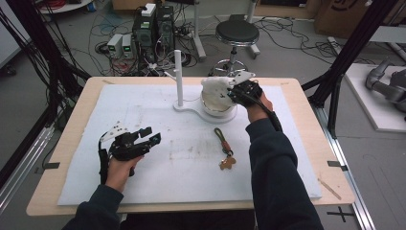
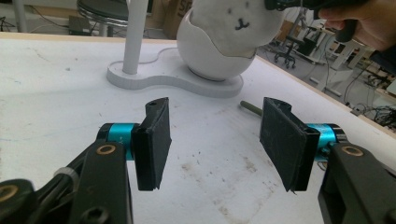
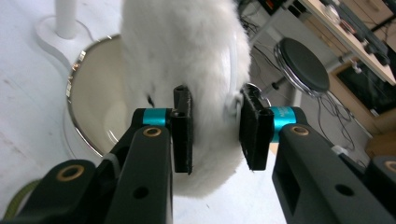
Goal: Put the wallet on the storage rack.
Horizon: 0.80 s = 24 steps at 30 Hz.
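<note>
Pinching the fluffy white plush toy [image 3: 187, 70] between its pads, the right gripper [image 3: 215, 128] holds it at the mouth of the white egg-shaped bowl [image 2: 205, 56], apparently so the toy can be lowered in or lifted out; which of the two cannot be told. In the right gripper view the bowl's cream inside looks empty beside the toy, and the bowl sits on a white stand [image 1: 191, 109] with an upright post [image 1: 178, 72]. Resting low over the bench [image 1: 191, 153] well to the left, the left gripper [image 2: 215, 135] stands wide open and empty, probably waiting, while a keychain [image 1: 224, 148] lies loose between the two.
</note>
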Motion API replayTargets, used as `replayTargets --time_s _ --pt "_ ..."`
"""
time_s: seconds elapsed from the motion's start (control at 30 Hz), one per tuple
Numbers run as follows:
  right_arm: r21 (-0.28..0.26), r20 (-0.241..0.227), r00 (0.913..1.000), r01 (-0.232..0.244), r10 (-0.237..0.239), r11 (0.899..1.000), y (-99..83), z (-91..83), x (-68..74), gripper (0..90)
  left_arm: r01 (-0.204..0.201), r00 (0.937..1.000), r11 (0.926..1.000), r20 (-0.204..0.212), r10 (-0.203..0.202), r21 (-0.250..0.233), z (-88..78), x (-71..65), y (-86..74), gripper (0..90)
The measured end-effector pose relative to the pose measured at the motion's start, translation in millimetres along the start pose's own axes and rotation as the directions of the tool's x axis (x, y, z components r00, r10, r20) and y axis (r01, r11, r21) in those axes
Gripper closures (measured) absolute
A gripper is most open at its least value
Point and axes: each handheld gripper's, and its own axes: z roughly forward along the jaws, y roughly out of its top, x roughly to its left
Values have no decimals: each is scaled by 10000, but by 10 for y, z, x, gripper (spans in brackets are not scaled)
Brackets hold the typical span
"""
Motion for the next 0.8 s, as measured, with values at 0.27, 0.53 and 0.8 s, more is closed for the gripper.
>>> replayTargets --time_s 0.27,0.53,0.8 --pt "-872 -1393 9746 -1887 1756 9782 -74 63 -19 536 -5 10000 10000 34 5 3 -5 -7 -7 431" --pt "-933 -1958 9306 -3318 3094 9387 -285 -93 -219 381 4 10000 10000 21 -4 -21 -12 -6 -9 430" --pt "-61 -2682 9027 -3507 3363 9365 -358 90 -115 337 -5 10000 10000 24 5 -28 -15 -8 -11 431"
